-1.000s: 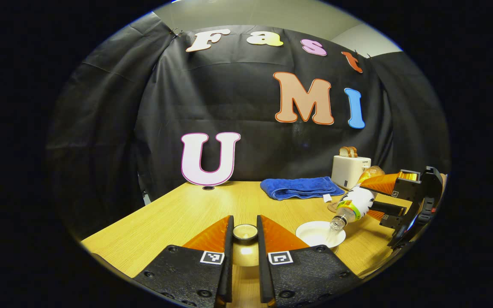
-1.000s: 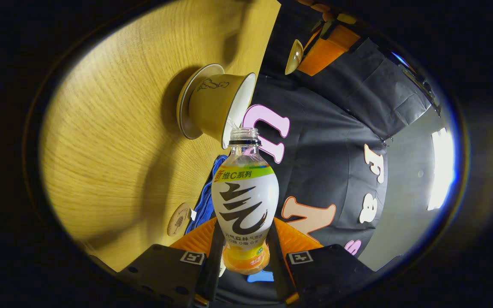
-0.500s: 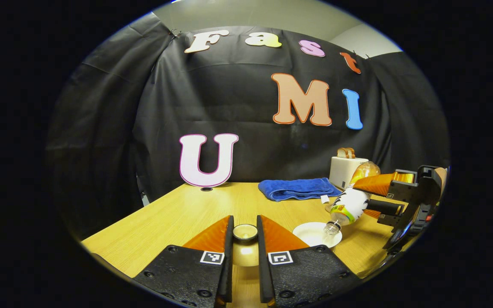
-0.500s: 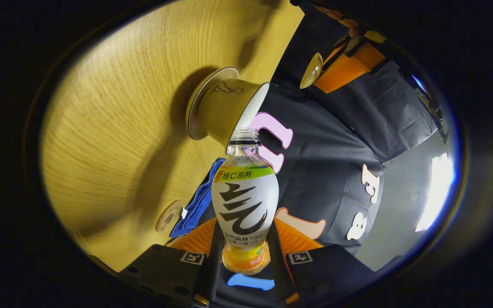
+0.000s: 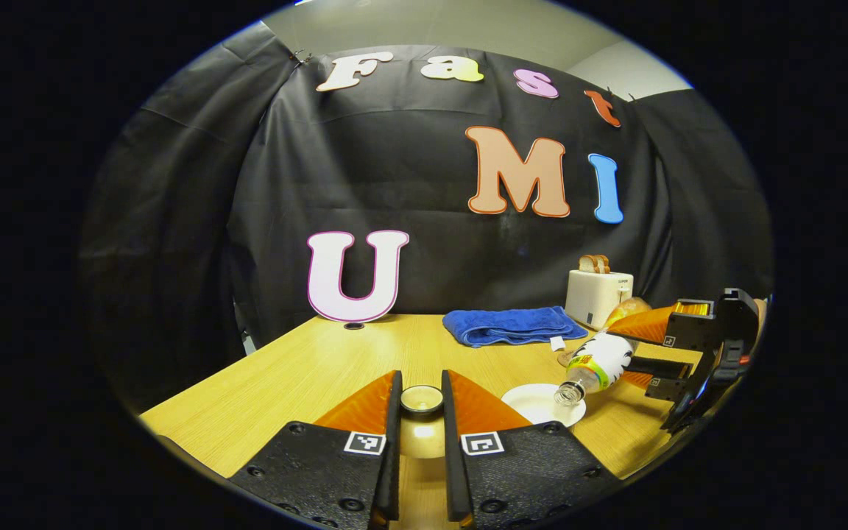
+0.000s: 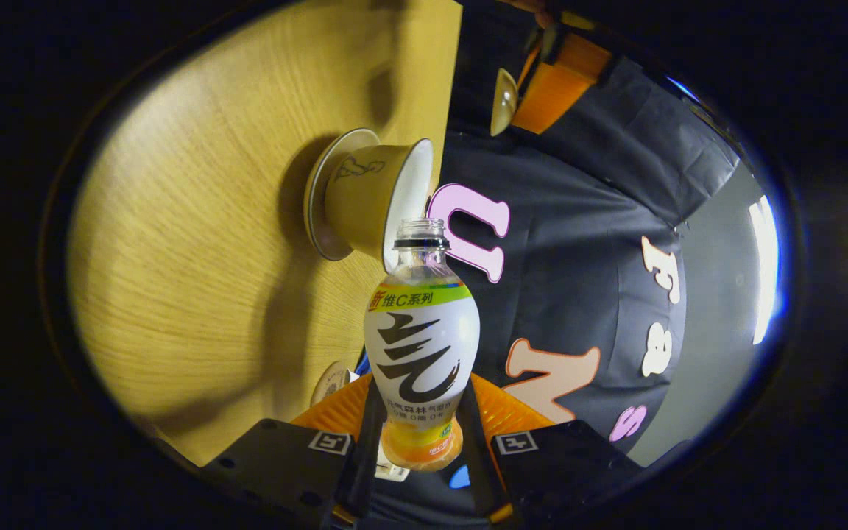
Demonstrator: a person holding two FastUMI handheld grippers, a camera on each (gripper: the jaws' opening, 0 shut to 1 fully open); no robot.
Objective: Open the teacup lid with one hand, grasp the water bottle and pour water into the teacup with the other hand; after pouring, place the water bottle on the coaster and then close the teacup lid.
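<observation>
Behind the water bottle (image 6: 422, 346), the coaster (image 6: 332, 383), half hidden.

Wood table (image 5: 336, 361): blue towel (image 5: 511, 324), toaster (image 5: 598, 292), teacup w/ saucer (image 6: 354, 195), coaster (image 6: 331, 382).

Water bottle (image 5: 601, 362) has dropped lower, less steeply tipped; stream into teacup (image 5: 538, 401) stopped.

Dim booth; a ceiling light (image 6: 762, 265) glares at three o'clock, and edges bend and blur.
</observation>
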